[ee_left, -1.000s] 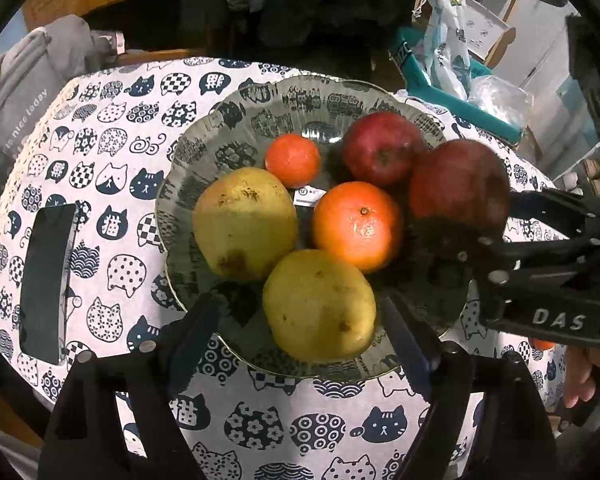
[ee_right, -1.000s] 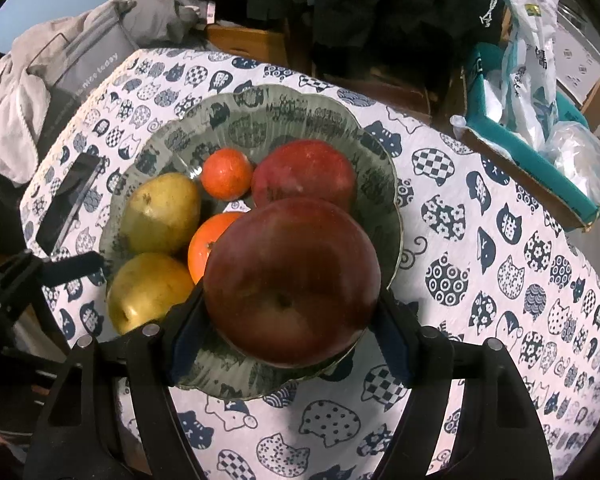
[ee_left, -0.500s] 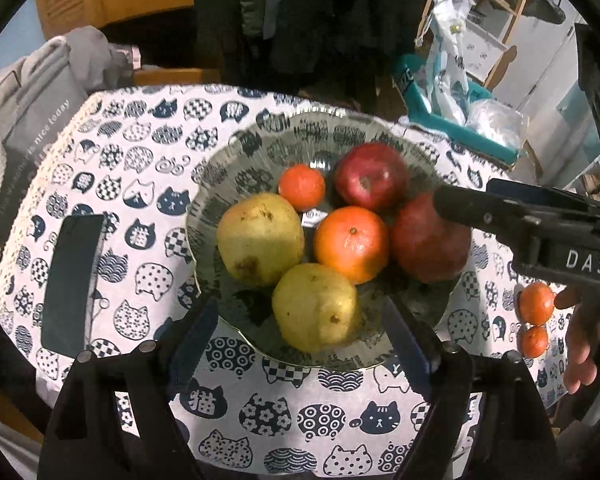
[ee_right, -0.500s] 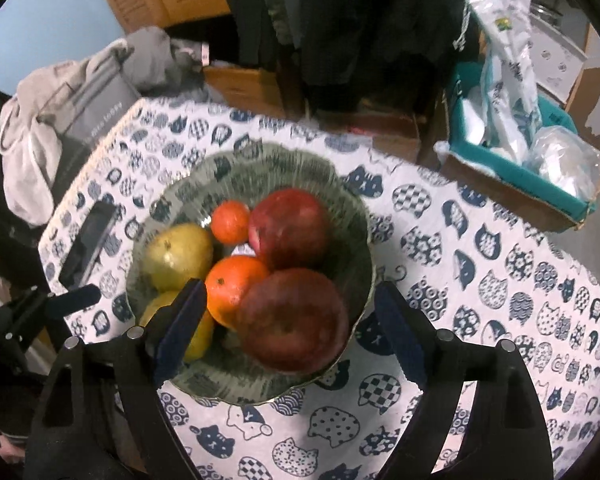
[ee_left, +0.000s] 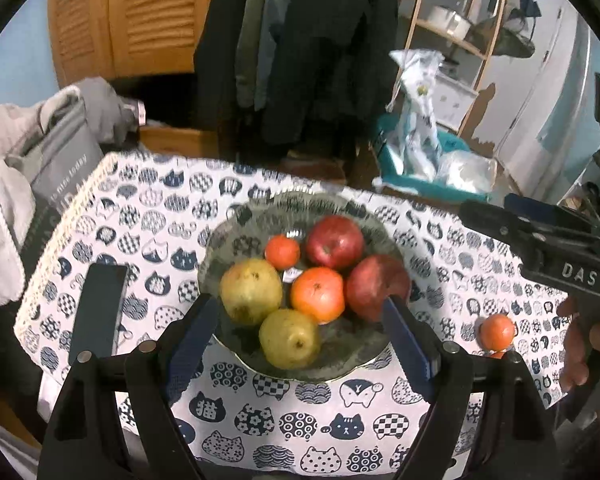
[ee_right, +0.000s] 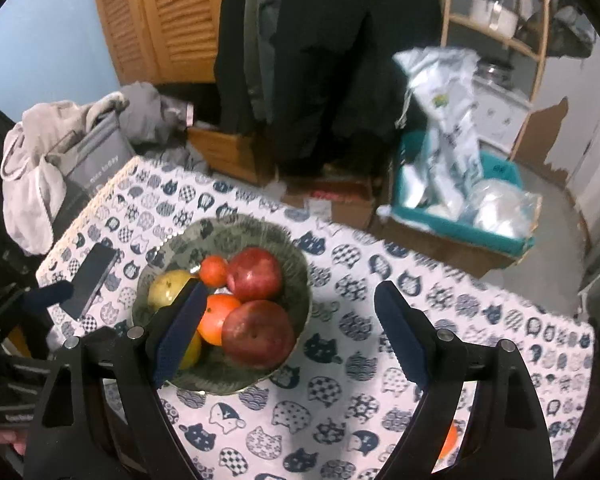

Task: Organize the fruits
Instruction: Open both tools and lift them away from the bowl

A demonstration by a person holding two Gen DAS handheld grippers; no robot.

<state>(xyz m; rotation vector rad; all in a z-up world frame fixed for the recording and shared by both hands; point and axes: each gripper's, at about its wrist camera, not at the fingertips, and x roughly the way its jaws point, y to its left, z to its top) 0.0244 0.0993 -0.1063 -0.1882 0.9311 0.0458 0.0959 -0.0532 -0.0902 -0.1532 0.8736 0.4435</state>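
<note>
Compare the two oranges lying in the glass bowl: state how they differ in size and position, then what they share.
Size: the front orange is clearly bigger than the back orange.
Position: the front orange sits mid-bowl, touching the nearer red apple; the back orange lies toward the far rim, beside the farther red apple.
Shared: both are round, orange-skinned, and in the bowl, held by neither gripper.

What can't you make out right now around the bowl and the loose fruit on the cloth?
- Second loose orange, left wrist view: only a sliver shows behind the left gripper's frame, below the small orange.
- Loose orange, right wrist view: mostly hidden by the right gripper's finger arm.
- Front pear, right wrist view: largely covered by the near finger pad.
- Label between the fruits in the bowl: too small to read.
</note>
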